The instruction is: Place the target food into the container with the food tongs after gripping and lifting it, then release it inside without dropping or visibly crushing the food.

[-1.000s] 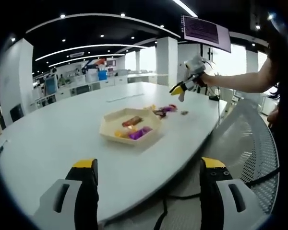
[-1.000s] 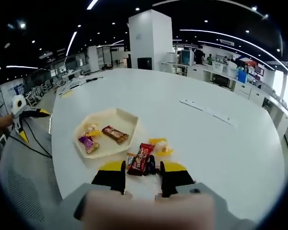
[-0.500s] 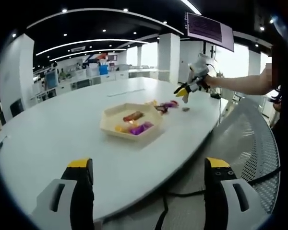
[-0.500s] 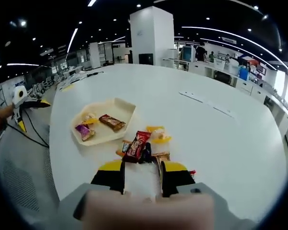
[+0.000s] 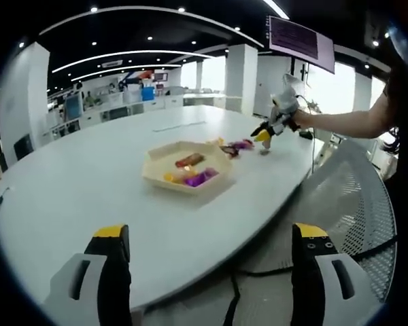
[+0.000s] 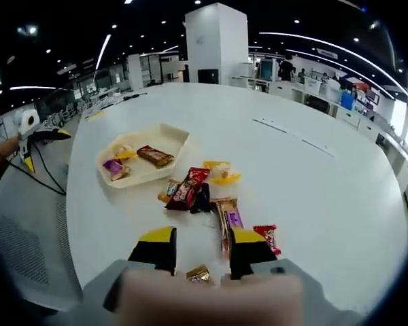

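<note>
Over on the big white table point(image 6: 326, 204) sits a cream tray point(image 6: 168, 138), six-sided and shallow, with a few wrapped snacks in it: a brown bar point(image 6: 154, 156), a purple packet point(image 6: 113, 167) and a yellow one point(image 6: 126, 153). Just beside the tray, toward the right gripper point(image 6: 202, 250), loose snacks lie scattered on the tabletop: a red bar point(image 6: 190, 187) resting against a dark packet point(image 6: 202, 199), a yellow packet point(image 6: 219, 171) a little farther off, a long purple-and-brown bar point(image 6: 228, 221) running toward the jaws, and a small red packet point(image 6: 268, 238) next to the right jaw. A small gold-wrapped piece point(image 6: 198, 274) lies low between the yellow-tipped jaws; whether they touch it I cannot tell. The jaws stand a little apart with nothing clamped between them.

From the other side, the left gripper point(image 5: 207, 261) hangs off the table's edge, well away from the tray point(image 5: 190, 183), its two jaws spread wide with only tabletop and floor between them. In the left gripper view the right gripper point(image 5: 266, 131) appears at the end of a person's outstretched arm point(image 5: 340, 122), tips pointing down over the scattered snacks near the table's far edge. A dark cable point(image 5: 258, 275) trails across the grey floor below the table.
</note>
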`<state>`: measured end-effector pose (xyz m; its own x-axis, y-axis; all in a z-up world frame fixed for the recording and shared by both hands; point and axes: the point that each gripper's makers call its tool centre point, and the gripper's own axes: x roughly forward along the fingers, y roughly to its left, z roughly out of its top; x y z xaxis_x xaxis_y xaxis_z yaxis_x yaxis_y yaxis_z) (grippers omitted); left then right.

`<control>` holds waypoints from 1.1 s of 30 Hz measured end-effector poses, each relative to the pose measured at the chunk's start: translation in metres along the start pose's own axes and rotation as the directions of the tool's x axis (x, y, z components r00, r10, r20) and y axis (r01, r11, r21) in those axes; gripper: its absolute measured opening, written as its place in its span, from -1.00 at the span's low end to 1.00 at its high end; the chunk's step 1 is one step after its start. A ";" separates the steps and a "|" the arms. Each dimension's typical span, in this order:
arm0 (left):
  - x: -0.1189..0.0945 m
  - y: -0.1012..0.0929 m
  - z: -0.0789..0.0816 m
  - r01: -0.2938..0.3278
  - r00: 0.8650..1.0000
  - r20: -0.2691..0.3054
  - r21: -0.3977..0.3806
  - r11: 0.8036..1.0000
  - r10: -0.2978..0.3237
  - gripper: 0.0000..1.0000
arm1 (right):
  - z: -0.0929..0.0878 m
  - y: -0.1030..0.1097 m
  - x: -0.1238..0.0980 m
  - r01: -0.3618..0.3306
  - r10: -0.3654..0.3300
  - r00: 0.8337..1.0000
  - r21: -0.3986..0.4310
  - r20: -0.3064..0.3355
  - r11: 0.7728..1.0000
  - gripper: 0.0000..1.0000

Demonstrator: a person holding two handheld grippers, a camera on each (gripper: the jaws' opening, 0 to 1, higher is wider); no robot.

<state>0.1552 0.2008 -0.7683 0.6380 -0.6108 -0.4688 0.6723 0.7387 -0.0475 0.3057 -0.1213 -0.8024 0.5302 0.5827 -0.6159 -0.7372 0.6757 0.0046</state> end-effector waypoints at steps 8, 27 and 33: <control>0.000 0.002 0.000 -0.007 1.000 0.003 0.000 1.000 0.007 0.94 | -0.014 0.002 0.007 -0.005 0.004 0.999 -0.027 -0.039 1.000 -0.41; -0.001 0.000 0.001 -0.006 1.000 0.013 -0.001 1.000 0.006 0.93 | -0.015 -0.008 0.007 0.061 -0.062 0.998 -0.037 -0.008 0.997 -0.56; -0.002 0.000 0.002 -0.006 1.000 0.018 -0.001 1.000 0.006 0.94 | -0.015 -0.012 0.006 0.082 -0.082 0.997 0.029 -0.006 0.996 -0.59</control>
<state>0.1546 0.2009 -0.7659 0.6490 -0.6112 -0.4531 0.6680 0.7428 -0.0450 0.3116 -0.1328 -0.8177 0.5865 0.5227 -0.6188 -0.6788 0.7340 -0.0234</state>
